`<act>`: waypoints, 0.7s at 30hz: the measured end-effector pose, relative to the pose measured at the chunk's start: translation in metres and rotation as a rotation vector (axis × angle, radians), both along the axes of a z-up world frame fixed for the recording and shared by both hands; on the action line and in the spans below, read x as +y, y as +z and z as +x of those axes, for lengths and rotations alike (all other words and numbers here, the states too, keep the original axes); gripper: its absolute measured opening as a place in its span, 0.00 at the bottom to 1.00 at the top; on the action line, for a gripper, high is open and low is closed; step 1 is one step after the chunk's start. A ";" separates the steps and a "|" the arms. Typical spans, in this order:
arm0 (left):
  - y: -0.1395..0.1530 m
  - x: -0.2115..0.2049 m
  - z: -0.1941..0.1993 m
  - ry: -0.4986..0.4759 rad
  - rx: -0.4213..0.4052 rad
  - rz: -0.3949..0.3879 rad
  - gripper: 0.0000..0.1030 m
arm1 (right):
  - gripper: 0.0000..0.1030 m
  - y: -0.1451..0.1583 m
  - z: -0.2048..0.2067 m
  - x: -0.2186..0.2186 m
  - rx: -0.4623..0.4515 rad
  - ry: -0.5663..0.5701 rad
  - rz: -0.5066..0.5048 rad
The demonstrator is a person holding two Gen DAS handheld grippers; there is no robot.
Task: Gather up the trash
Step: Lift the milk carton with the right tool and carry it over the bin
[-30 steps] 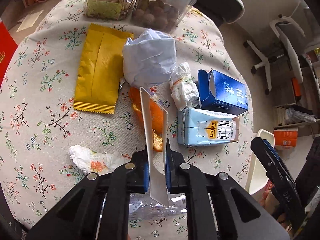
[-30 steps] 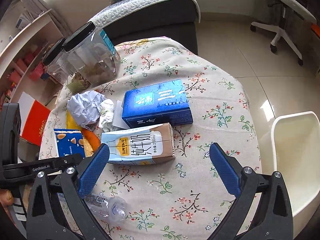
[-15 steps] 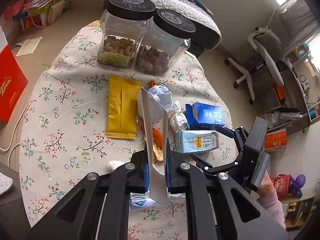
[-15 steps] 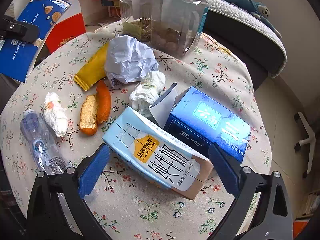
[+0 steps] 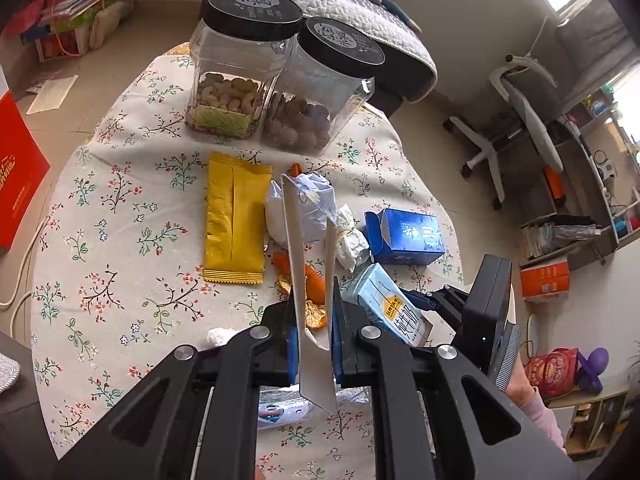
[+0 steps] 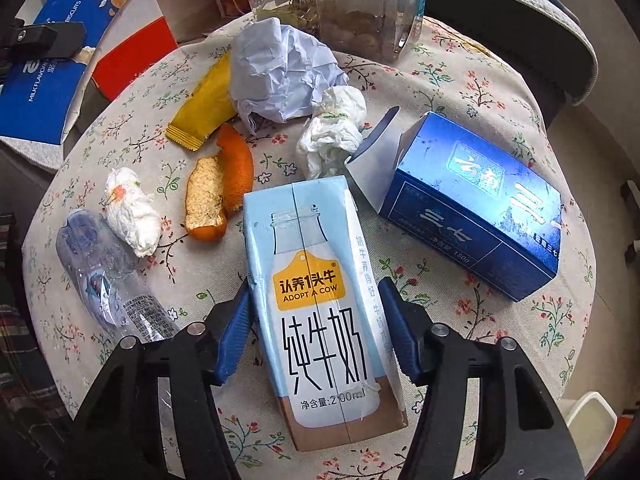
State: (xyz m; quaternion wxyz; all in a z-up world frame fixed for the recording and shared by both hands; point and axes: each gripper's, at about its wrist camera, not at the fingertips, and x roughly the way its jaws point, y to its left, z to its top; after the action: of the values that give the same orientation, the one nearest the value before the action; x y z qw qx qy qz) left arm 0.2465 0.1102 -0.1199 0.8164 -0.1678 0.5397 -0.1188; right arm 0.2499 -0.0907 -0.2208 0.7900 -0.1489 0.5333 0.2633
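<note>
A light-blue milk carton (image 6: 316, 240) lies flat on the flowered tablecloth (image 6: 460, 320). My right gripper (image 6: 316, 304) points down over it, jaws closing, with a blue pad against each long side of the carton. My left gripper (image 5: 314, 328) is shut on a flattened blue biscuit box (image 6: 60, 60), held above the table. In the left wrist view that box (image 5: 308, 280) shows edge-on as white card. Around the carton lie a crumpled paper ball (image 6: 280, 68), two tissue wads (image 6: 336, 128), orange peel (image 6: 216, 188), a yellow wrapper (image 6: 208, 108), a crushed plastic bottle (image 6: 104, 276) and an open blue box (image 6: 472, 200).
Two clear jars with black lids (image 5: 248, 80) stand at the table's far edge. A white bin (image 6: 588, 420) sits on the floor past the table's right side. A red box (image 5: 16, 184) stands on the floor to the left, and an office chair (image 5: 528, 120) at the back right.
My right gripper has rolled and dropped over the milk carton, and its jaws have narrowed from wide apart to the carton's sides. The left gripper rose with the biscuit box, then held still.
</note>
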 end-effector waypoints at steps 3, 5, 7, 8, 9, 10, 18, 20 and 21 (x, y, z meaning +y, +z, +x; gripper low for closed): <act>0.006 -0.002 -0.004 -0.007 -0.023 -0.008 0.12 | 0.56 0.019 -0.010 0.002 -0.055 -0.035 0.013; 0.011 -0.004 -0.006 -0.008 -0.040 -0.012 0.12 | 0.56 0.037 -0.013 -0.001 -0.096 -0.079 0.047; 0.016 -0.005 -0.009 -0.007 -0.063 -0.010 0.12 | 0.56 0.056 -0.018 -0.007 -0.141 -0.132 0.088; 0.019 -0.007 -0.011 -0.005 -0.079 -0.007 0.12 | 0.56 0.066 -0.021 -0.011 -0.165 -0.159 0.109; 0.023 -0.008 -0.013 -0.004 -0.097 -0.001 0.12 | 0.56 0.077 -0.023 -0.015 -0.192 -0.186 0.128; 0.027 -0.010 -0.015 -0.002 -0.119 0.009 0.12 | 0.56 0.087 -0.027 -0.018 -0.219 -0.216 0.148; 0.063 -0.038 -0.040 0.027 -0.348 0.112 0.12 | 0.56 0.139 -0.058 -0.051 -0.410 -0.476 0.278; 0.067 -0.043 -0.044 0.050 -0.391 0.138 0.12 | 0.56 0.143 -0.066 -0.058 -0.464 -0.520 0.281; 0.068 -0.047 -0.046 0.063 -0.410 0.154 0.12 | 0.56 0.143 -0.067 -0.062 -0.481 -0.543 0.287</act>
State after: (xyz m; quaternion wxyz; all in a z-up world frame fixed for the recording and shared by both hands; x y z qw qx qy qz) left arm 0.2008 0.0637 -0.0517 0.9227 -0.0939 0.3644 -0.0834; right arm 0.1827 -0.1525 -0.0782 0.9463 0.0522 0.3105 0.0741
